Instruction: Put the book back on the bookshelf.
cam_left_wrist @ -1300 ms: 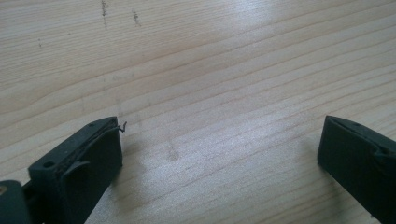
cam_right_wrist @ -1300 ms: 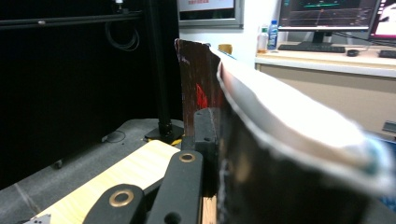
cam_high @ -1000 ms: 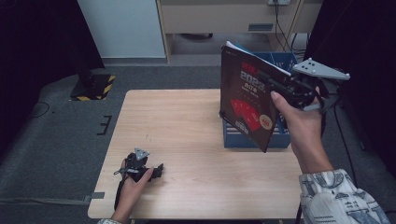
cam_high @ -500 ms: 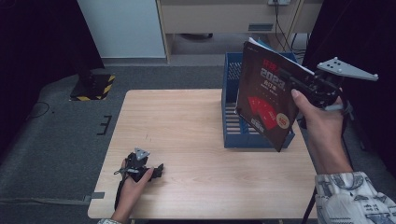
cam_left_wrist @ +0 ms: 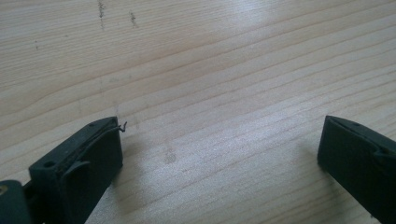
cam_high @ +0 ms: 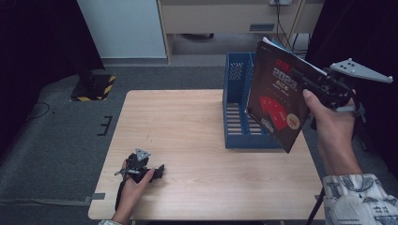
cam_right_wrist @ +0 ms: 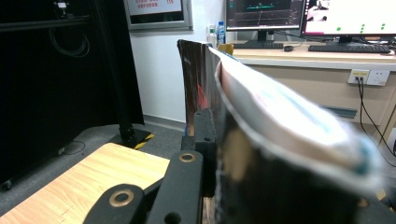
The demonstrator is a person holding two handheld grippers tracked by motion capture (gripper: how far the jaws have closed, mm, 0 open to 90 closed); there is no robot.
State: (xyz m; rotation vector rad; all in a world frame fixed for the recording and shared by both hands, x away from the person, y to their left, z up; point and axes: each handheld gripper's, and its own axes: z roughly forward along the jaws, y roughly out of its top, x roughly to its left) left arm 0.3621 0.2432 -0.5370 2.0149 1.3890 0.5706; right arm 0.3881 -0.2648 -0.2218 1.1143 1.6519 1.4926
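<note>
Right gripper [cam_high: 305, 82], clamped on the dark book [cam_high: 277, 103], has carried it rightward above the blue rack [cam_high: 234, 93]; insertion pending. Left gripper [cam_left_wrist: 219, 154] rests wide open, empty.

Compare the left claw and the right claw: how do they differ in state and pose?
The left claw is open with nothing between its jaws; the right claw is shut on a book. The left claw rests low on the table near its front edge; the right claw is raised above the table's right side, holding the book by the blue rack. Both are black, each held in one hand.
</note>
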